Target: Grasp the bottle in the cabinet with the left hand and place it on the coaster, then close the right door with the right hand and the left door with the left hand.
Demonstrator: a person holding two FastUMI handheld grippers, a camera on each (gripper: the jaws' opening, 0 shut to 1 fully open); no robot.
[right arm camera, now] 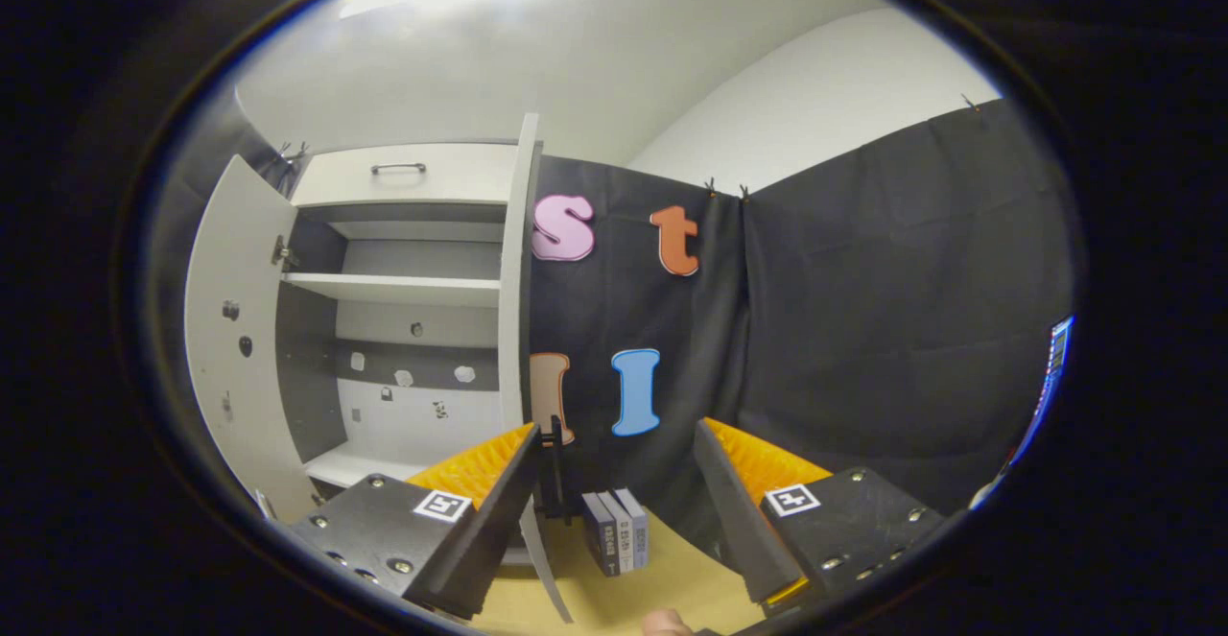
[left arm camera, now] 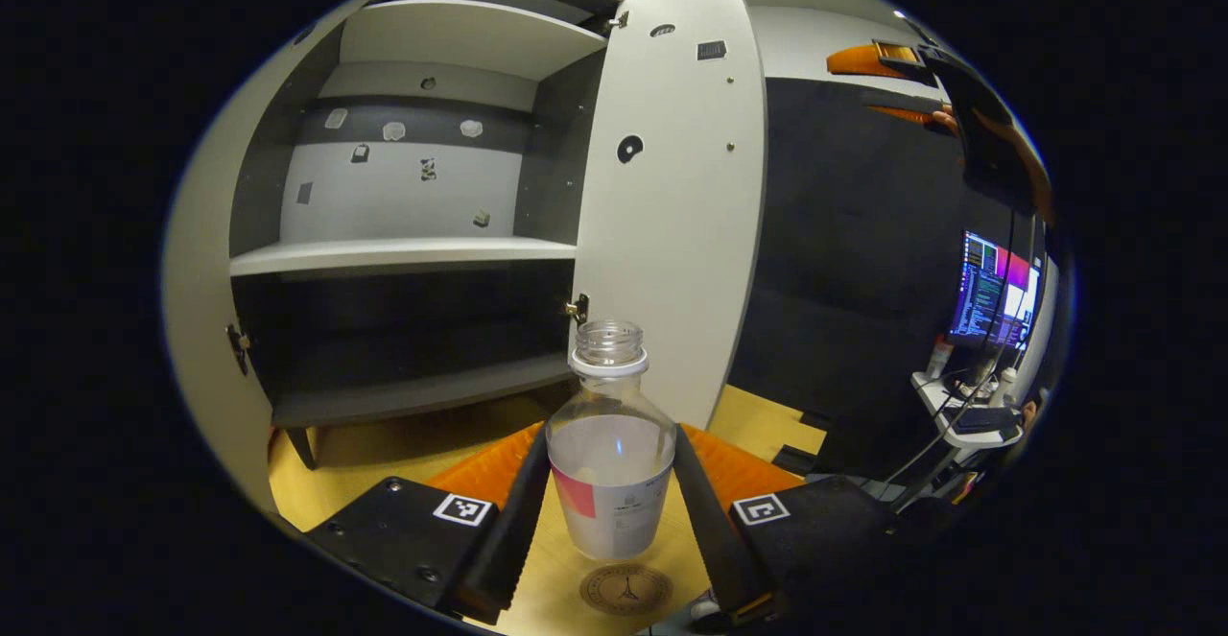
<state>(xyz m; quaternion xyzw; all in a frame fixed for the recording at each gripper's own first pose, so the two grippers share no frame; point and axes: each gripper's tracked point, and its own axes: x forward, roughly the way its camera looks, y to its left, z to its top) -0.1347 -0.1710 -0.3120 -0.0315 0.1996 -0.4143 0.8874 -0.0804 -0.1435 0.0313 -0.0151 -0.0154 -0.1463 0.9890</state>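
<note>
Between our left gripper (left arm camera: 612, 482) jaws sits the bottle (left arm camera: 610, 463), clear, uncapped, upright, with both fingers pressed against its lower body. It hangs just above the bench (left arm camera: 556, 578), and the round coaster (left arm camera: 625, 589) lies directly below and slightly nearer the camera. We judge the bottle is out of the cabinet (left arm camera: 403, 233) and being lined up for set-down; holding it low on the body keeps it vertical, which matters with no cap on.

Behind the bottle the cabinet stands open, shelves bare apart from small stickers on the back panel. Its right door (left arm camera: 672, 195) is swung outward toward us, edge just behind the bottle's neck. We cannot tell whether the bottle holds liquid.

In the right gripper view, our right gripper (right arm camera: 614, 511) hangs with jaws apart and nothing between them, raised beside the same door (right arm camera: 513, 300), seen edge-on. That position reads as waiting, ready to push the panel once the bottle is down. A few books (right arm camera: 616, 530) stand on the bench past its fingers. The left door (right arm camera: 230, 329) is open wide on the far side.

Remaining, by our reckoning: lower onto the coaster, release, then both doors. Risk lies in landing off-centre or tipping on release.
</note>
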